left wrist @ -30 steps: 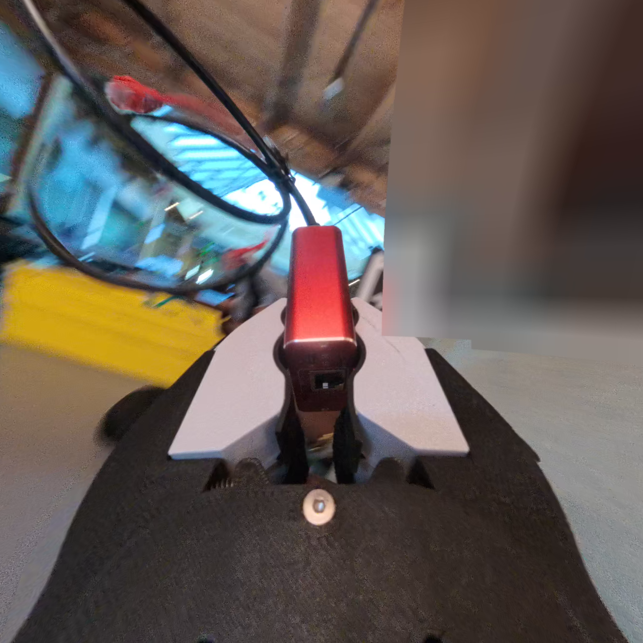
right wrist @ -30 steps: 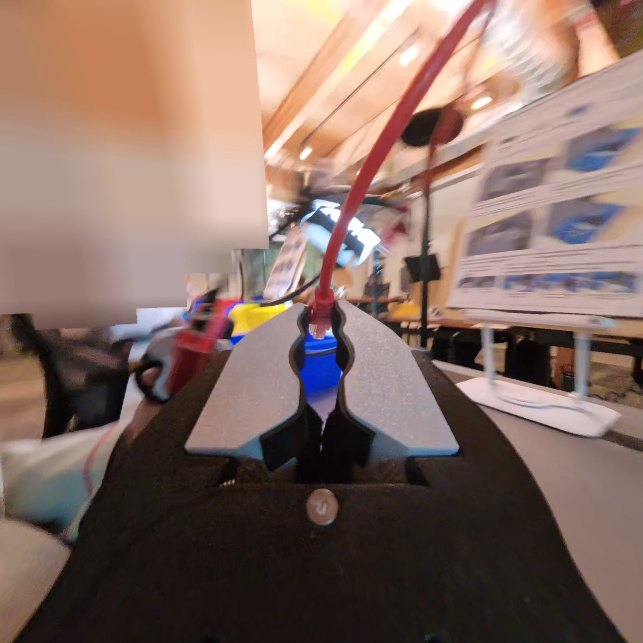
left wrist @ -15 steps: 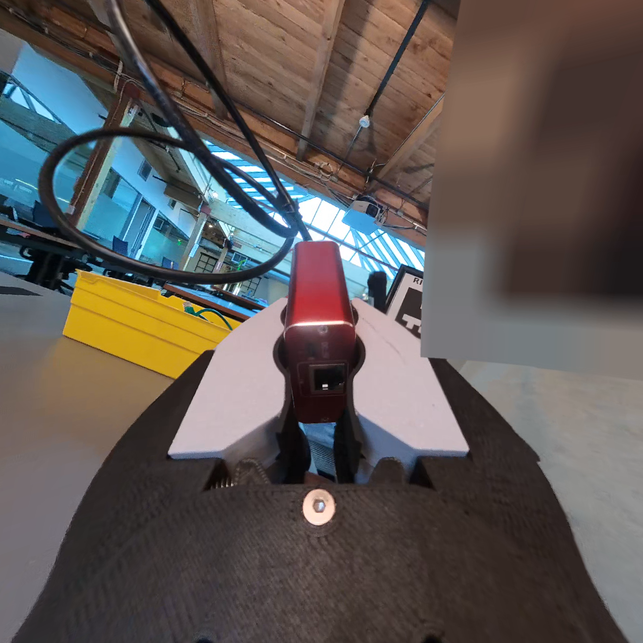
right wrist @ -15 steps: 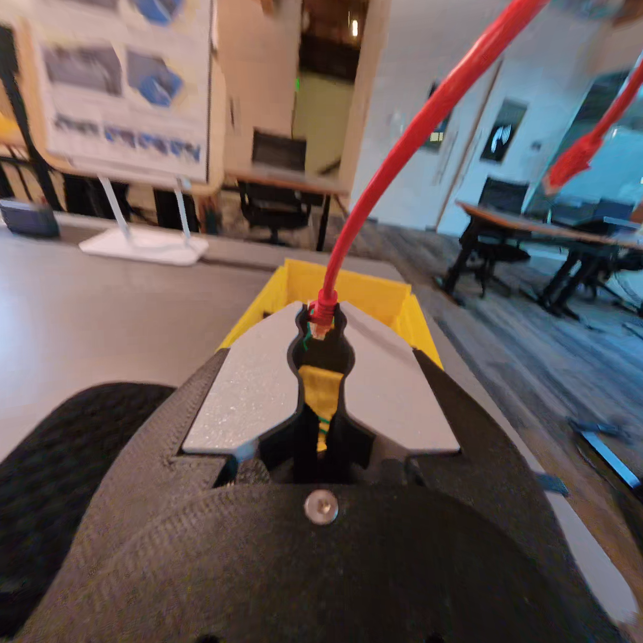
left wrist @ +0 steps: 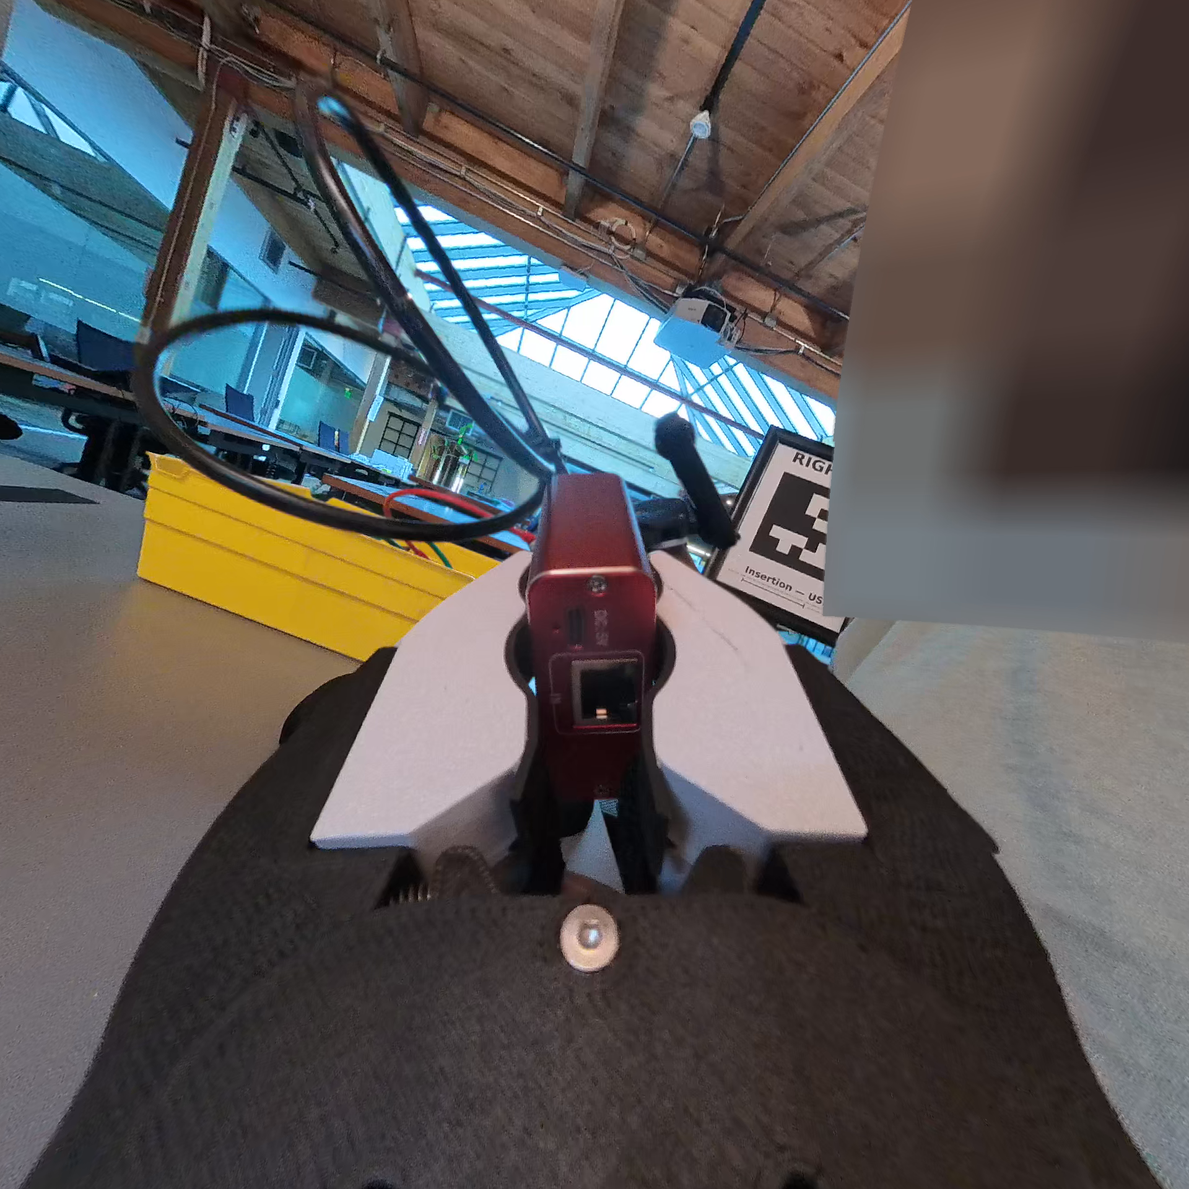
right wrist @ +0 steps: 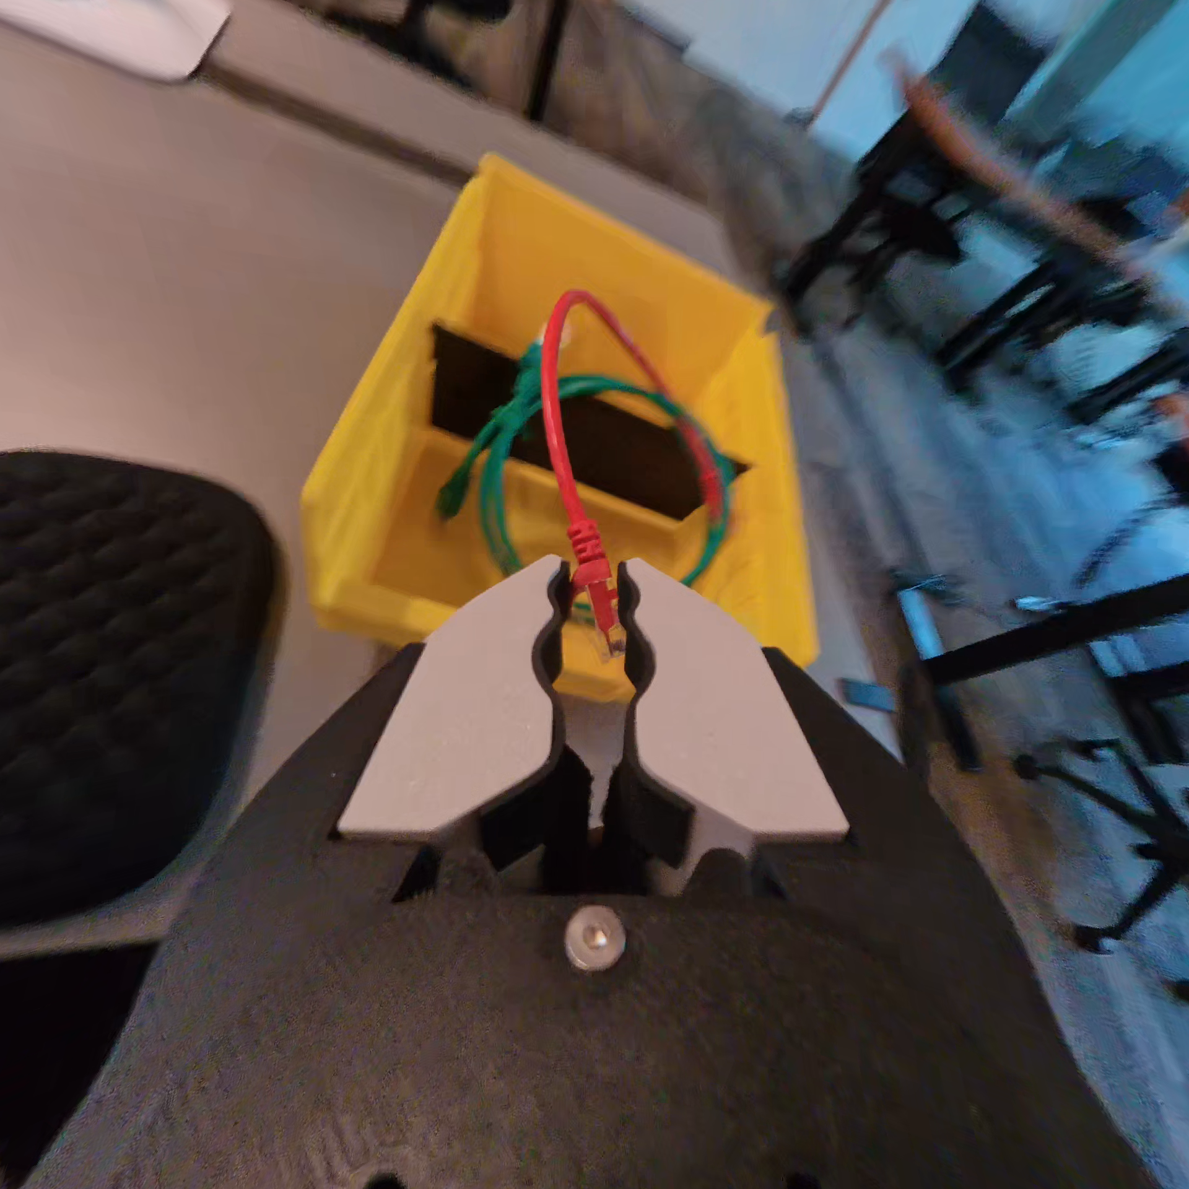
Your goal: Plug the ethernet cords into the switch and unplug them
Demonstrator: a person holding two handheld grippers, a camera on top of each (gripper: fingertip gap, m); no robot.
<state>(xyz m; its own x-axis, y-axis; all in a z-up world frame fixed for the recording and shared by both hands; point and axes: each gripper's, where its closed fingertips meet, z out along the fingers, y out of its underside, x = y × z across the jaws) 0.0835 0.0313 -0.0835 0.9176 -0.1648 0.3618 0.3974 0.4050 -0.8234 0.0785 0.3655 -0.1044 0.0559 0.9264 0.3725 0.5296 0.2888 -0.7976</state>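
My left gripper is shut on the red metal switch, held above the grey table with its empty ethernet port facing the camera. A black cable loops out from the switch's far end. My right gripper is shut on the red ethernet cord at its plug, and the clear tip points back between the fingers. It hangs over the yellow bin. The cord arcs down into the bin, where a green cord lies coiled.
The yellow bin sits on the table's left side in the left wrist view, with a black divider inside it. A framed sign stands at the right. A black quilted pad lies left of the bin. The table edge and floor with desk legs are at the right. The grippers' ends are close to 35 cm from one another.
The right gripper has swung down over the yellow bin, still holding the red plug; the cord's far part now rests in the bin. The left gripper holds the switch about as before.
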